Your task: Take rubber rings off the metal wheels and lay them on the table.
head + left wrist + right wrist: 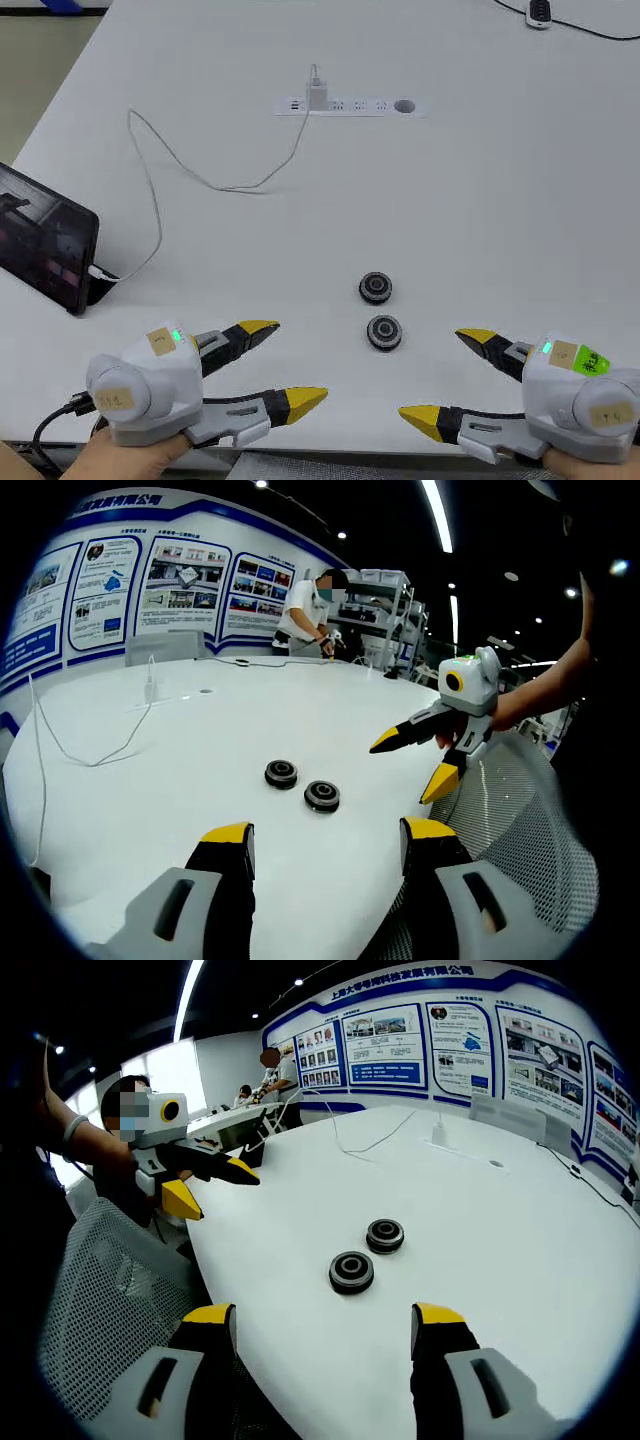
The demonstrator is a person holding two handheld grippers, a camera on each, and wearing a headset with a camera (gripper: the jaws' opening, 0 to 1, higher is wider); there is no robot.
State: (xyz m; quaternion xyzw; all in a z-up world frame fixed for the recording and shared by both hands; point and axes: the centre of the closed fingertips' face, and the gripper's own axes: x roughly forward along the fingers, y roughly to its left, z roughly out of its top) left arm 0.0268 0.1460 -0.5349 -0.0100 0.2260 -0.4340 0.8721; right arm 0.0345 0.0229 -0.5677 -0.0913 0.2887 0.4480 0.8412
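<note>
Two small metal wheels with black rubber rings lie flat on the white table point(480, 200), one farther point(375, 288) and one nearer point(384, 332). They sit side by side in the left gripper view point(281, 773) point(322, 796) and the right gripper view point(385, 1235) point(351, 1271). My left gripper point(285, 365) point(328, 832) is open at the front left, a hand's width from the wheels. At the front right my right gripper point(440, 375) point(325, 1312) is open too, with nothing between its yellow-tipped jaws. Each gripper appears in the other's view, the right gripper point(405, 770) and the left gripper point(222, 1195).
A white power strip point(350, 106) with a plugged charger point(317, 95) lies at the back; its cable point(150, 190) runs to a tablet point(45, 250) at the left edge. A mesh chair point(520, 810) stands at the near table edge. People stand beyond the table's far side.
</note>
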